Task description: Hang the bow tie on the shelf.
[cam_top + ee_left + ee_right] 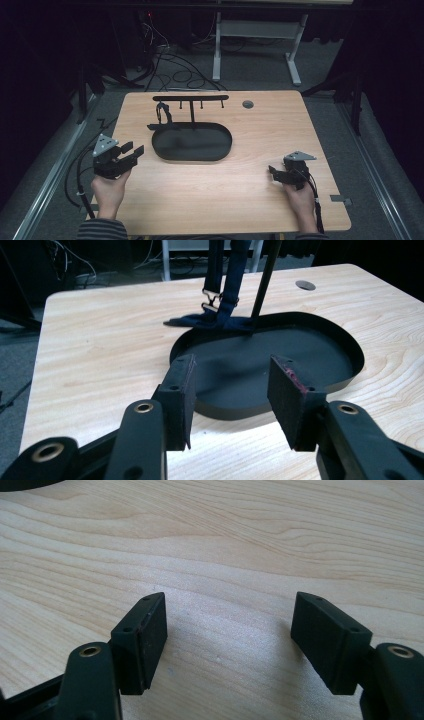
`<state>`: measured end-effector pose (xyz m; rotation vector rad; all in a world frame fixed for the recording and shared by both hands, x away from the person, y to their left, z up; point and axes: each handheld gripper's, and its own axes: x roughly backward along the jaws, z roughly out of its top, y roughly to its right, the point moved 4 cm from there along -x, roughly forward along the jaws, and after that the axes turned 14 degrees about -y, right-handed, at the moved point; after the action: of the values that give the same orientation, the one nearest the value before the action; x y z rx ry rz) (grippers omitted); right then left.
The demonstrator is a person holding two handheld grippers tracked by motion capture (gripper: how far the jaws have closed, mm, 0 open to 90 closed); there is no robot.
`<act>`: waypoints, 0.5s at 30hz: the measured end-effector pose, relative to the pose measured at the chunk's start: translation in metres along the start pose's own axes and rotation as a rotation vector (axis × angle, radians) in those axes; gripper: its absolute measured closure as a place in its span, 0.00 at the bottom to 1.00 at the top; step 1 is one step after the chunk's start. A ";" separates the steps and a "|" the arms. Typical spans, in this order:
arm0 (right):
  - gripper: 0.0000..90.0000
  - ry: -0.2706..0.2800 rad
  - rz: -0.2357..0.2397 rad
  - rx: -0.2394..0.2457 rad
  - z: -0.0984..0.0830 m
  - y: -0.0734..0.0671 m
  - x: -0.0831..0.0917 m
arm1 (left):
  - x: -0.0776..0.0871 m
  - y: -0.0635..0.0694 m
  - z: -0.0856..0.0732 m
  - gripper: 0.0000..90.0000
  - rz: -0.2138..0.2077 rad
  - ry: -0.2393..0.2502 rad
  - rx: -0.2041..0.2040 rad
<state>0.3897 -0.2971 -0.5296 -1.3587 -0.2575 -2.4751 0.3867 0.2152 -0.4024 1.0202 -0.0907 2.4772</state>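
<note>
A: Left gripper (230,390)?
B: Jaws wide, holding nothing. Black tray (345,342) sits just ahead of them, a dark strap (225,287) hanging from its stand beyond.
A: Right gripper (227,630)?
B: Jaws wide too, bare table (250,545) between them.

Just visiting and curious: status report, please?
Left gripper open, empty. Right gripper open, empty, over bare table. Dark strap hangs from stand onto black tray. Nothing in the way.

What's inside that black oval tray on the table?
The black tray looks bare inside, except for the stand's post at its back rim, where a dark strap hangs and drapes over the edge.
</note>
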 end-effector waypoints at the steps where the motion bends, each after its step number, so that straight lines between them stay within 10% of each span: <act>1: 0.36 0.000 0.000 0.000 0.000 0.000 0.000 | -0.001 -0.001 -0.002 0.61 0.001 -0.003 0.004; 15: 0.36 -0.001 -0.002 -0.001 0.000 0.000 0.000 | -0.020 -0.006 -0.039 0.60 0.001 -0.052 0.063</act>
<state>0.3896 -0.2970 -0.5297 -1.3609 -0.2588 -2.4766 0.3767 0.2218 -0.4450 1.1113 -0.0297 2.4685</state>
